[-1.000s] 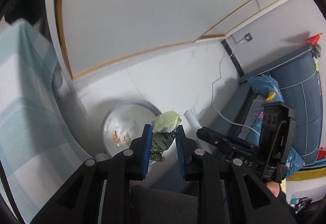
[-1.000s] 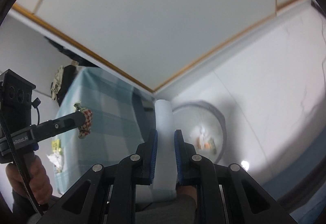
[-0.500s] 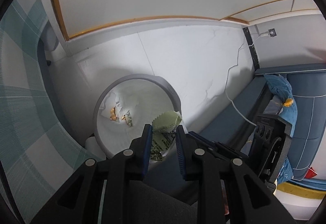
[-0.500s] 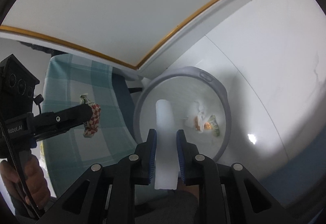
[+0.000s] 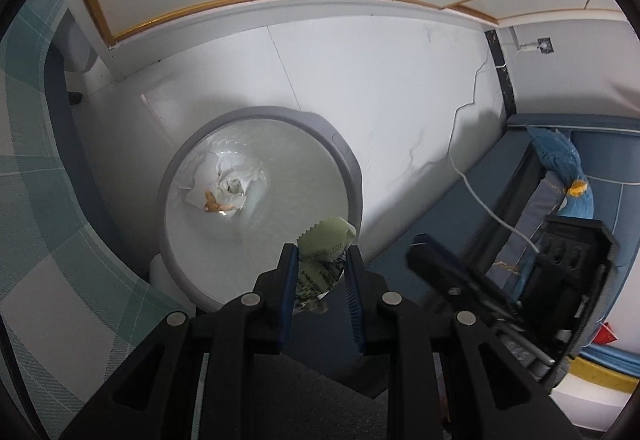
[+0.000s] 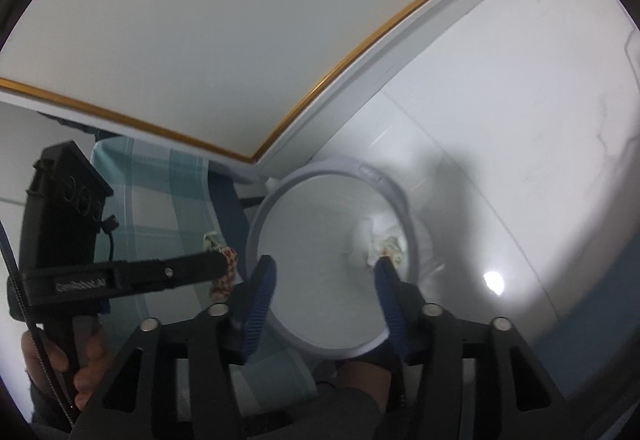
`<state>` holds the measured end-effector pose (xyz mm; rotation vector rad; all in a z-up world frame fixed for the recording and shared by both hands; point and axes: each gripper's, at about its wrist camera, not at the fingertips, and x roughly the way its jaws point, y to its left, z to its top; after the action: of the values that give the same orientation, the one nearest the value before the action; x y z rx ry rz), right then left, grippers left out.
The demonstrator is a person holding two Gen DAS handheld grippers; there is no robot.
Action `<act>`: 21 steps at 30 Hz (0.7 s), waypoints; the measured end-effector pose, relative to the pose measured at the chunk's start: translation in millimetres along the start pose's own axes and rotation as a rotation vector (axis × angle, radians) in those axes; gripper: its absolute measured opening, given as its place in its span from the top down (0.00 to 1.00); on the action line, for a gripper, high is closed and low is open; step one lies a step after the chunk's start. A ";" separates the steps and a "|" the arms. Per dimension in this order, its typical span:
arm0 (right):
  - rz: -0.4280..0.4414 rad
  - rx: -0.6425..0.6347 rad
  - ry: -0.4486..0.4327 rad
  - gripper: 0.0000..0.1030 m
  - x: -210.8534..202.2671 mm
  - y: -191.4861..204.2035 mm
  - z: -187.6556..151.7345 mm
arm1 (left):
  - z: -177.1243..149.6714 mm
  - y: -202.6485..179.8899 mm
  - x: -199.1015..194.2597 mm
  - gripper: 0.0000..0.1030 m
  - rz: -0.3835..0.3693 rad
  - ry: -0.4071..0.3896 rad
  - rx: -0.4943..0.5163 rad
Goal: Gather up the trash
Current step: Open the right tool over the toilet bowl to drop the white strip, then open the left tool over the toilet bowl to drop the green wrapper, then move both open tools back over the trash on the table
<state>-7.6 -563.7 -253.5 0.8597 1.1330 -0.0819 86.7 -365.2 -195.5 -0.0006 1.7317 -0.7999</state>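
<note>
Left gripper [image 5: 322, 272] pinches a green wrapper [image 5: 325, 245] over the trash bin [image 5: 352, 176] rim. Right gripper [image 6: 325, 294] above the bin, jaws opening, nothing between them.

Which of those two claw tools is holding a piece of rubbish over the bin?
The left gripper: a green wrapper is pinched between its blue pads. The right gripper is opening, nothing between its jaws.

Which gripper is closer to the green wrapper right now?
Left. The left gripper is clamped on the green wrapper; the right gripper hangs beside it over the trash bin, jaws opening, nothing between them.
</note>
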 end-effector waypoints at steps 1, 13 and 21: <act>-0.007 0.003 -0.014 0.43 -4.4 -1.7 -0.7 | -0.5 -0.1 -0.4 0.82 0.004 -0.002 0.006; -0.025 -0.001 -0.060 0.34 -25.6 0.0 -3.0 | -5.0 -8.7 2.9 0.81 0.043 0.026 0.049; -0.048 -0.019 -0.092 0.24 -39.1 15.0 -5.3 | -20.4 -12.8 -36.8 0.57 0.124 -0.115 0.086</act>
<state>-22.5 -563.9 -214.0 0.8039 1.0666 -0.1483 76.3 -350.2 -155.6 0.1157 1.5721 -0.7668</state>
